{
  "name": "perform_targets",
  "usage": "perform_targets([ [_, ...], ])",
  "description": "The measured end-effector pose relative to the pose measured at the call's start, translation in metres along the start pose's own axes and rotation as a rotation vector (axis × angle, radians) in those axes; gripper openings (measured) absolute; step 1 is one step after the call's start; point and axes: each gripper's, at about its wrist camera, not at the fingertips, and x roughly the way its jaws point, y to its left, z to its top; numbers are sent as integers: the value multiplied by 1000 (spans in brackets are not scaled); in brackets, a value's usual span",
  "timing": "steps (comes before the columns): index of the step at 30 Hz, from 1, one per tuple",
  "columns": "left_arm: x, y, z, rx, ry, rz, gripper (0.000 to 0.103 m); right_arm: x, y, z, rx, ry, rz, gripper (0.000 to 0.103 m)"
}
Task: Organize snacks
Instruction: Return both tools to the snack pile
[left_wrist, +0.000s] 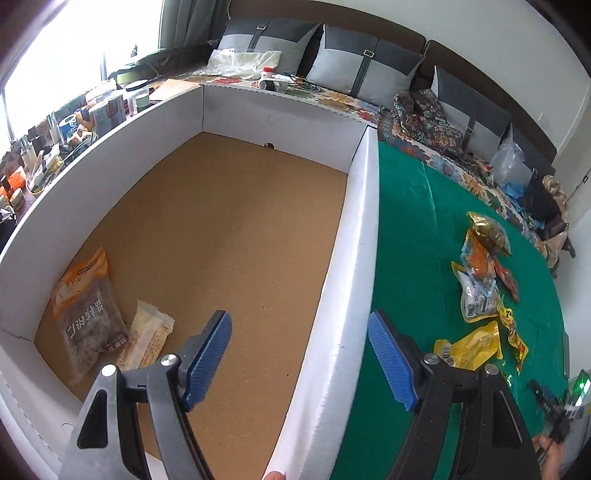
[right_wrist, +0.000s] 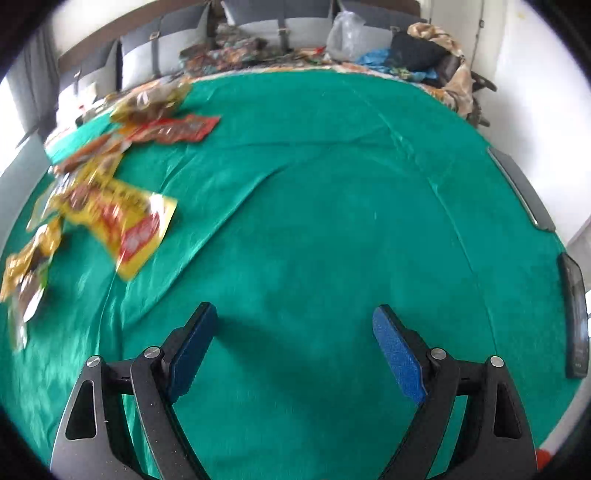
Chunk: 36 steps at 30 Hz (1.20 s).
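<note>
My left gripper hangs open and empty above the right wall of a white cardboard box with a brown floor. Inside the box, at its near left corner, lie an orange-and-brown snack bag and a pale wrapped bar. Right of the box, several snack packets are scattered on the green cloth. My right gripper is open and empty over bare green cloth. A blurred heap of snack packets, the biggest a yellow-and-red packet, lies to its left.
Grey cushions and patterned bedding line the far side. A cluttered shelf of jars runs left of the box. Two dark phones lie at the cloth's right edge. A person's hand with the other gripper shows at the lower right.
</note>
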Motion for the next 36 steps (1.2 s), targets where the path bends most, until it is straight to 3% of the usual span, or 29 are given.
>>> perform_targets([
  [6, 13, -7, -4, 17, 54, 73, 83, 10, 2, 18, 9, -39, 11, 98],
  [8, 17, -18, -7, 71, 66, 104, 83, 5, 2, 16, 7, -37, 10, 99],
  [10, 13, -29, -10, 140, 27, 118, 83, 5, 3, 15, 6, -37, 9, 99],
  [14, -11, -40, -13, 179, -86, 151, 83, 6, 3, 16, 7, -37, 8, 99],
  [18, -71, -65, -12, 196, -342, 201, 83, 7, 2, 16, 6, -37, 8, 100],
  [20, -94, -85, -17, 232, -425, 178, 87, 7, 2, 16, 5, -37, 7, 100],
  [21, -107, -100, -23, 266, -462, 132, 93, 7, 2, 16, 6, -37, 8, 100],
  [23, -116, -120, -32, 306, -477, 66, 103, 7, 2, 16, 6, -37, 8, 100],
  [25, -114, -140, -49, 348, -444, 1, 103, 7, 2, 15, 6, -37, 8, 100],
  [29, -67, -152, -86, 340, -254, -74, 103, 7, 2, 16, 6, -37, 8, 100],
  [33, -7, -142, -125, 307, -95, -52, 103, 7, 2, 15, 5, -37, 8, 100],
  [36, 21, -145, -142, 349, -32, -15, 103, 7, 2, 16, 5, -37, 8, 100],
])
